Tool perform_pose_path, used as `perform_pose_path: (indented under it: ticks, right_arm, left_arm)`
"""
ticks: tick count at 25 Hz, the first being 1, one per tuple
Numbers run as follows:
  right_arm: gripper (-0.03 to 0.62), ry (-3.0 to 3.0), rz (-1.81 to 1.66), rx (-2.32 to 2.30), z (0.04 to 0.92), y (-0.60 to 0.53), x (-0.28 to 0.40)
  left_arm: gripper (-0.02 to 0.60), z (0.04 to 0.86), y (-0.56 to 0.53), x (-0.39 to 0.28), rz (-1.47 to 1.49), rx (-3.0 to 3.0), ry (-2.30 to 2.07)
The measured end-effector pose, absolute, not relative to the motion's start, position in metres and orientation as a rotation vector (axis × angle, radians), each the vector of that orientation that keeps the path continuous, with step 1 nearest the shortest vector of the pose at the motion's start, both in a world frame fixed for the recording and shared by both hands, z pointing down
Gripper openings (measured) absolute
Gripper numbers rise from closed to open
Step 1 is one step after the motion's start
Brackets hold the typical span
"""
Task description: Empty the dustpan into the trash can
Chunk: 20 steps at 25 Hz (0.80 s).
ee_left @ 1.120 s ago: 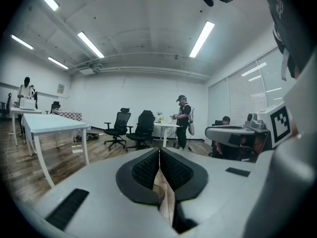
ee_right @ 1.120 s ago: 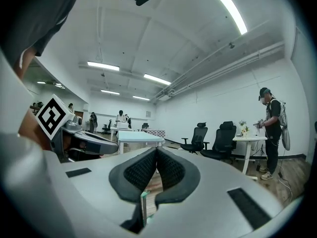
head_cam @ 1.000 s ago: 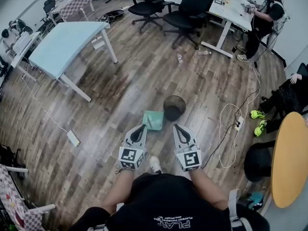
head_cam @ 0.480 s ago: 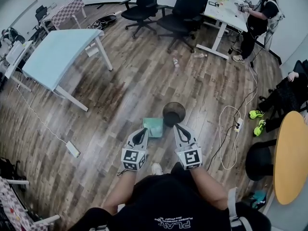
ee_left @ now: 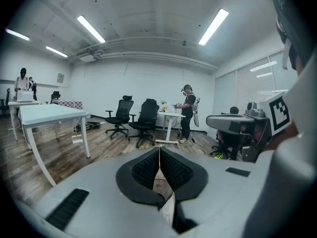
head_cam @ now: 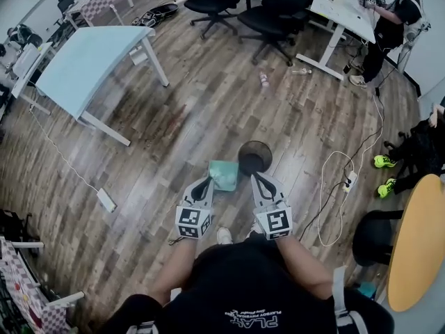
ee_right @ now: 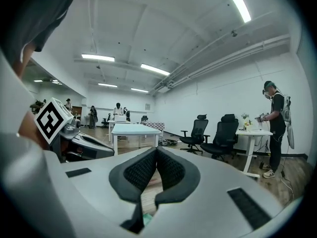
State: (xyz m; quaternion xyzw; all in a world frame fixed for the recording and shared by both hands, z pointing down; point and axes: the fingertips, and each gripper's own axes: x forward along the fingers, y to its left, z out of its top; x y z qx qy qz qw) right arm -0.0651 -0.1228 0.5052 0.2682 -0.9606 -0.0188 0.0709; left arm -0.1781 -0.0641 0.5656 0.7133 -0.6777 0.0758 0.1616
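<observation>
Floor (head_cam: pixel 208 110) ahead: bare wood, open passage. Bounded far left by the light-blue surface (head_cam: pixel 90 58), at the back by office chairs (head_cam: pixel 274 12). Trash can (head_cam: pixel 254 157) and dustpan (head_cam: pixel 224 175), just beside each other, block the way directly ahead of the left gripper (head_cam: pixel 207 181) and right gripper (head_cam: pixel 256 178). Loose white cable (head_cam: pixel 321 200) lies on the floor to the right.

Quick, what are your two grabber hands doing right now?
Left gripper: jaws closed, holding nothing.
Right gripper: jaws closed, holding nothing.
</observation>
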Motion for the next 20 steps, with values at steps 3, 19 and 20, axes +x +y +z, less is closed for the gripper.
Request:
perform_pose_path:
  ticks: [3, 19, 20]
  right_arm:
    - [0.025, -2.898, -0.033, 0.746, 0.510, -0.139, -0.065]
    - [0.025, -2.914, 0.063, 0.571, 0.548, -0.204, -0.082]
    - [0.025, -2.911, 0.073, 0.574, 0.550, -0.205, -0.085]
  left_arm:
    - [0.025, 0.571, -0.075, -0.179, 0.238, 1.980, -1.961]
    - [0.025, 0.620, -0.124, -0.173, 0.363, 1.781, -1.988]
    - [0.025, 0.625, -0.124, -0.178, 0.372, 1.769, -1.986]
